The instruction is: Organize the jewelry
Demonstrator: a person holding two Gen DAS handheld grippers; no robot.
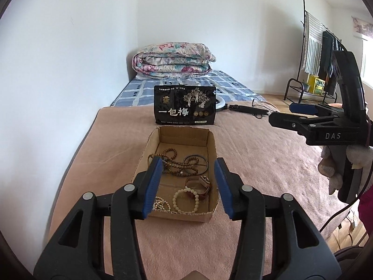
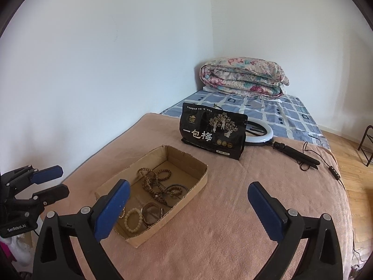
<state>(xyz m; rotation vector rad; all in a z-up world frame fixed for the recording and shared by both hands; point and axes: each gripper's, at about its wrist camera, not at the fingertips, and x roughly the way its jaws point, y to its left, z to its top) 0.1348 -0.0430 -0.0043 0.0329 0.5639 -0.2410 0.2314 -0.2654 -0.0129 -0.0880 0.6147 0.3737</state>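
The left gripper (image 1: 190, 186) hovers just above the near end of the cardboard box (image 1: 211, 215), its blue pads spread apart and holding nothing; the right gripper (image 2: 188, 210) hangs over the pink blanket (image 2: 233, 233) to the right of the box, its jaws spread wide and empty; inside the box, nearest, lie a pale bead bracelet (image 1: 185, 200), a small string of white beads (image 1: 160, 204) and a brown watch (image 1: 198, 184); further in sit a long brown bead necklace (image 1: 172, 161) and a thin dark bangle (image 1: 195, 162), which touch each other; beyond the box a black snack bag (image 1: 185, 105) stands upright on the blanket; behind it lies a ring light (image 2: 258, 135) with its black stand; farthest, a folded floral quilt (image 1: 173, 60) rests on the blue checked sheet (image 1: 139, 91).
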